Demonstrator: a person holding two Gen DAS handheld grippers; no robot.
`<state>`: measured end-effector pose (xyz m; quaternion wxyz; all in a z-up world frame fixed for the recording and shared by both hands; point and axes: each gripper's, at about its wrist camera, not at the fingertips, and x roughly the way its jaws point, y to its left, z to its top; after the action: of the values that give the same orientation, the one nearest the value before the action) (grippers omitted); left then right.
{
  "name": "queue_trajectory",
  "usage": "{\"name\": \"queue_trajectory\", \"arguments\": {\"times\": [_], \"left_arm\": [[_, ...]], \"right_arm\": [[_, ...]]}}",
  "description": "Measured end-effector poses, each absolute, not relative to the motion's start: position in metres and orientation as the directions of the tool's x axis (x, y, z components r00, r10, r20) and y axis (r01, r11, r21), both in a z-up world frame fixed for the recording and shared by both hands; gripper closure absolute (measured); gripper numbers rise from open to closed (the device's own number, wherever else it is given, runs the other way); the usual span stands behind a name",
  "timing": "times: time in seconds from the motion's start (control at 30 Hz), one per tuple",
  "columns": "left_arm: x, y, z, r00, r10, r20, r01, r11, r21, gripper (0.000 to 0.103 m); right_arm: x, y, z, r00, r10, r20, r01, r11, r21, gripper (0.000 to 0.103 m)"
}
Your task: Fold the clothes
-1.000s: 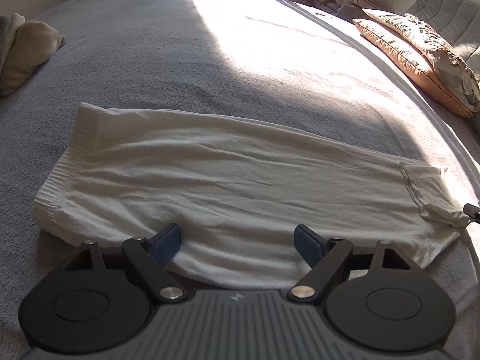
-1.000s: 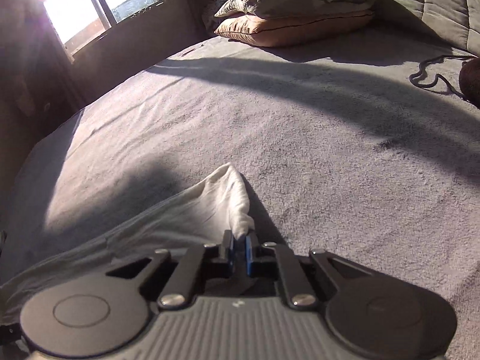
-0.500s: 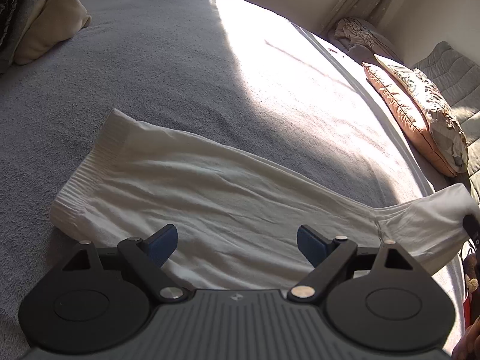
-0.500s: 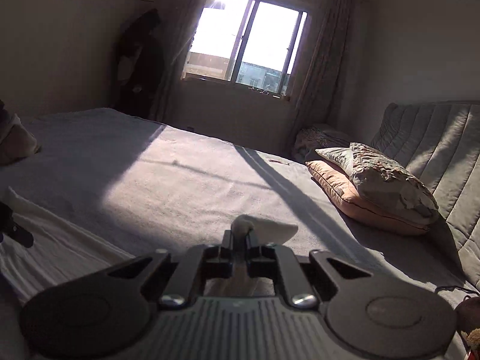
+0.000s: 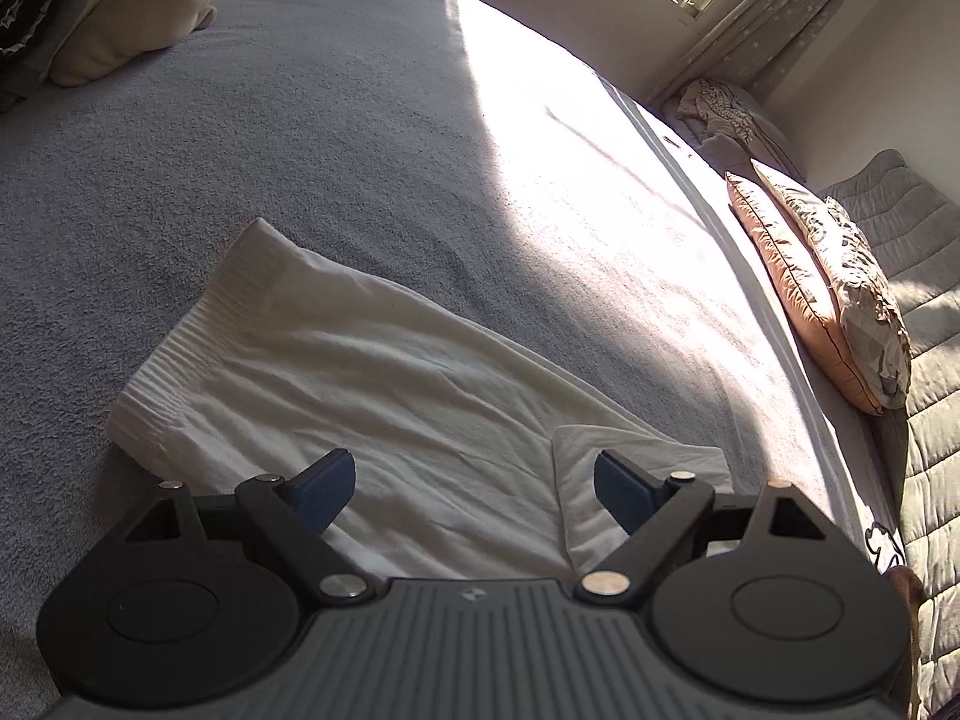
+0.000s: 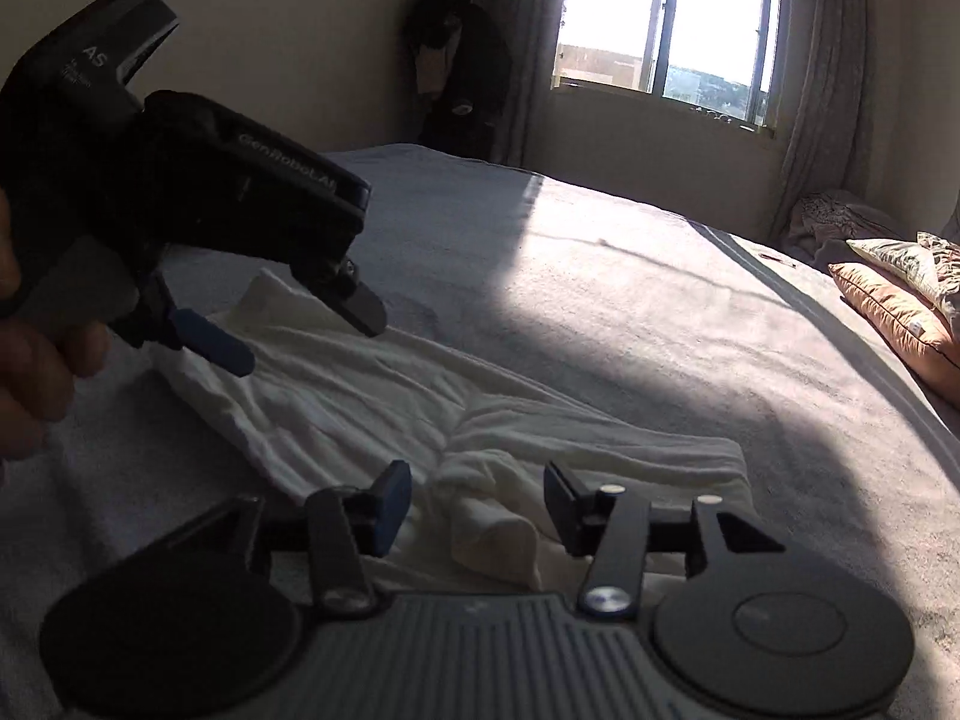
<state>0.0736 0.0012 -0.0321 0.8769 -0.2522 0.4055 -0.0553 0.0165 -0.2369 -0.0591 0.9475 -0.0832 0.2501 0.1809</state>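
A white garment (image 5: 372, 396) lies flat on the grey bed (image 5: 300, 138), its ribbed waistband to the left. Its right end is folded back on top of itself as a flap (image 5: 630, 456). My left gripper (image 5: 474, 489) is open and empty, hovering over the garment's near edge. In the right wrist view the same garment (image 6: 372, 396) lies ahead, with the folded end (image 6: 492, 516) between the open fingers of my right gripper (image 6: 477, 507), which grips nothing. The left gripper (image 6: 300, 333) also shows there, open above the waistband end.
Folded clothes (image 5: 90, 30) are stacked at the bed's far left. Pillows (image 5: 828, 300) lie along the right side by a quilted headboard. A window (image 6: 666, 24) with curtains is beyond the bed. Dark clothes hang on the far wall (image 6: 456, 60).
My right gripper carried the garment's end over towards the waistband, laid it on top and opened. The left gripper stayed open and shifted slightly.
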Motion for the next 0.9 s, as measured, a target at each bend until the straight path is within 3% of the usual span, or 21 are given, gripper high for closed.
{"name": "queue_trajectory", "arguments": {"times": [0.17, 0.27, 0.43, 0.57, 0.63, 0.77, 0.83, 0.87, 0.9], "left_arm": [[0.073, -0.014, -0.04, 0.638, -0.393, -0.662, -0.051, 0.836, -0.546, 0.013], [0.074, -0.031, -0.046, 0.608, -0.456, -0.65, -0.009, 0.814, -0.58, 0.015], [0.091, -0.054, -0.055, 0.569, -0.506, -0.648, 0.038, 0.804, -0.594, 0.018], [0.113, -0.05, -0.064, 0.557, -0.511, -0.654, 0.009, 0.792, -0.611, 0.022], [0.122, -0.044, -0.069, 0.552, -0.531, -0.643, -0.01, 0.767, -0.641, 0.028], [0.132, -0.042, -0.074, 0.533, -0.547, -0.646, -0.023, 0.754, -0.657, 0.056], [0.136, -0.049, -0.074, 0.518, -0.552, -0.654, 0.002, 0.765, -0.644, 0.069], [0.138, -0.051, -0.074, 0.511, -0.552, -0.659, 0.009, 0.77, -0.638, 0.083], [0.14, -0.053, -0.075, 0.505, -0.55, -0.665, 0.01, 0.775, -0.632, 0.09]], "right_arm": [[0.039, -0.306, -0.042, 0.752, 0.276, -0.598, -0.246, 0.96, 0.133, 0.053], [0.048, -0.341, -0.047, 0.679, 0.299, -0.671, -0.184, 0.954, 0.238, 0.059], [0.037, -0.349, -0.047, 0.642, 0.444, -0.625, -0.219, 0.887, 0.406, 0.064], [0.018, -0.295, -0.045, 0.657, 0.43, -0.62, -0.442, 0.885, 0.146, 0.064], [0.007, -0.263, -0.052, 0.688, 0.41, -0.599, -0.53, 0.847, -0.028, 0.065], [0.002, -0.222, -0.067, 0.77, 0.315, -0.555, -0.56, 0.752, -0.349, 0.065], [0.01, -0.215, -0.074, 0.755, 0.317, -0.574, -0.583, 0.725, -0.366, 0.065], [0.011, -0.214, -0.076, 0.743, 0.333, -0.581, -0.597, 0.722, -0.349, 0.065], [0.012, -0.213, -0.077, 0.731, 0.349, -0.586, -0.609, 0.72, -0.332, 0.065]]}}
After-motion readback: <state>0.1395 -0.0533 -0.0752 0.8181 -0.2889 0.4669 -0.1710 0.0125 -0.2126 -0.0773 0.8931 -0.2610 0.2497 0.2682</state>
